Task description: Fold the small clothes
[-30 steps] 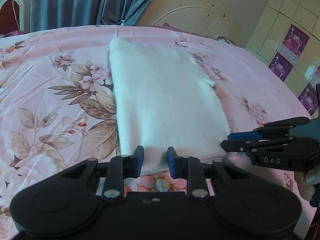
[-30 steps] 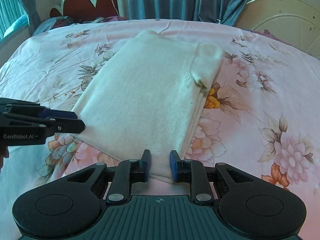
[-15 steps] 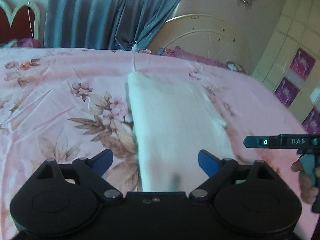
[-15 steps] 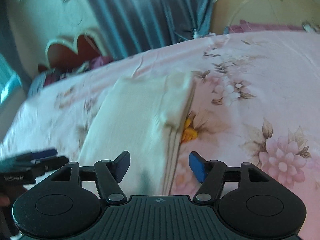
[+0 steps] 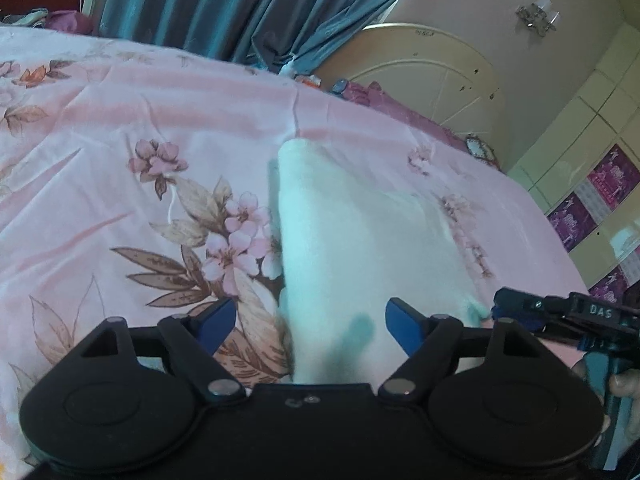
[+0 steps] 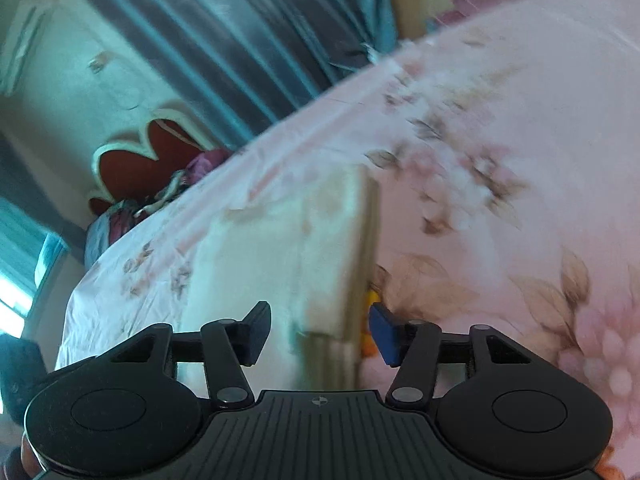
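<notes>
A folded white garment [image 5: 360,240] lies flat on the pink floral bedspread [image 5: 120,160]. It also shows in the right wrist view [image 6: 288,264], blurred by motion. My left gripper [image 5: 308,320] is open and empty, its jaws wide apart above the garment's near edge. My right gripper [image 6: 320,330] is open and empty over the garment's near right corner; it also shows in the left wrist view [image 5: 520,308] at the right, beside the garment's near right corner.
Blue curtains [image 5: 240,8] hang behind the bed. A cream headboard-like panel [image 5: 432,76] stands at the far right, cabinets with purple stickers [image 5: 600,200] beyond it. A red heart-shaped headboard [image 6: 136,156] and bundled clothes [image 6: 120,216] are at the far left.
Both grippers have let go of the garment's near edge, opened wide and pulled up and back. The right wrist view has tilted and blurred. The garment stays folded on the bed.
</notes>
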Demonstrator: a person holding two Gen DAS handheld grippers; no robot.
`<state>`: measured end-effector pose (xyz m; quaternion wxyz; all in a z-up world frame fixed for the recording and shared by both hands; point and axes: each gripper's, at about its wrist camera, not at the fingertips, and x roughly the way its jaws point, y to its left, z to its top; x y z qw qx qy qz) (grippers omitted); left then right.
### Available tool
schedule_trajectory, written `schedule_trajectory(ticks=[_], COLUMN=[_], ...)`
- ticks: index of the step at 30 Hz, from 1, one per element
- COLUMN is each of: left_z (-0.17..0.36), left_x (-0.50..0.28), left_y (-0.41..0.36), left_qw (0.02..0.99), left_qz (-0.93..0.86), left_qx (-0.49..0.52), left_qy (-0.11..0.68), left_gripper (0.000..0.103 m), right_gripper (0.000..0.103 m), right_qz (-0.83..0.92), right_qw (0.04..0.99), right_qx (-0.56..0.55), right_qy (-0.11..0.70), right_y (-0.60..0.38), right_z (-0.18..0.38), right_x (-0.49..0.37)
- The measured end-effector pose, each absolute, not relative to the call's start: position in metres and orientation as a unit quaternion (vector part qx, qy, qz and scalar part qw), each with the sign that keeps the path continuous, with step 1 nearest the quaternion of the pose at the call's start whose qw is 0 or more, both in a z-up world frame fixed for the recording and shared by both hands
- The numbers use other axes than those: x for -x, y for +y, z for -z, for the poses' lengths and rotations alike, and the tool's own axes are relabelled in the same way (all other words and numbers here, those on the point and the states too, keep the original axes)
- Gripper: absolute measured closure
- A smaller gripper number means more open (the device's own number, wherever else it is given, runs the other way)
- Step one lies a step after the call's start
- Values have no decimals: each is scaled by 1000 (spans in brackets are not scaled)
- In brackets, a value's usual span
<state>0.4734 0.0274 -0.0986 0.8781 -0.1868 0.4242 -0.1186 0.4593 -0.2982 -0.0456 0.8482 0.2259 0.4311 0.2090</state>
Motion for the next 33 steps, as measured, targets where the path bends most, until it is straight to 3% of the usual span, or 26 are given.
schedule_trajectory(ticks=[1,3,8,11,15,22,25,27,29,33], left_z=[101,108,103,104,113,131,133,128,119,96], left_x=[-475,-478,-476,-480,-492,-511,-521,-524,-524,-513], left_y=[27,24,22,28,33,40,33,21,7,-3], left_qw=[876,871,877,872,849,815,809,819,837,862], left_qz=[118,113,110,123,150,164,167,162,153,151], left_qx=[188,178,160,184,237,305,304,273,227,175], left_qy=[428,443,439,437,449,464,475,478,473,452], left_gripper=[23,23,24,25,30,38,52,58,65,75], right_gripper=[54,76,75,54,51,51,52,66,73,75], right_qz=[-206,-184,-173,-197,-211,-227,-227,-226,-226,-220], right_qw=[850,850,854,820,782,758,770,786,803,832], right_qx=[-201,-150,-193,-265,-309,-364,-326,-282,-246,-197], right_qy=[441,470,452,468,498,492,499,501,494,470], right_y=[-289,-279,-301,-317,-322,-321,-309,-296,-286,-271], right_z=[49,61,50,58,83,98,90,82,72,48], right_x=[-463,-471,-469,-475,-483,-491,-496,-497,-493,-480])
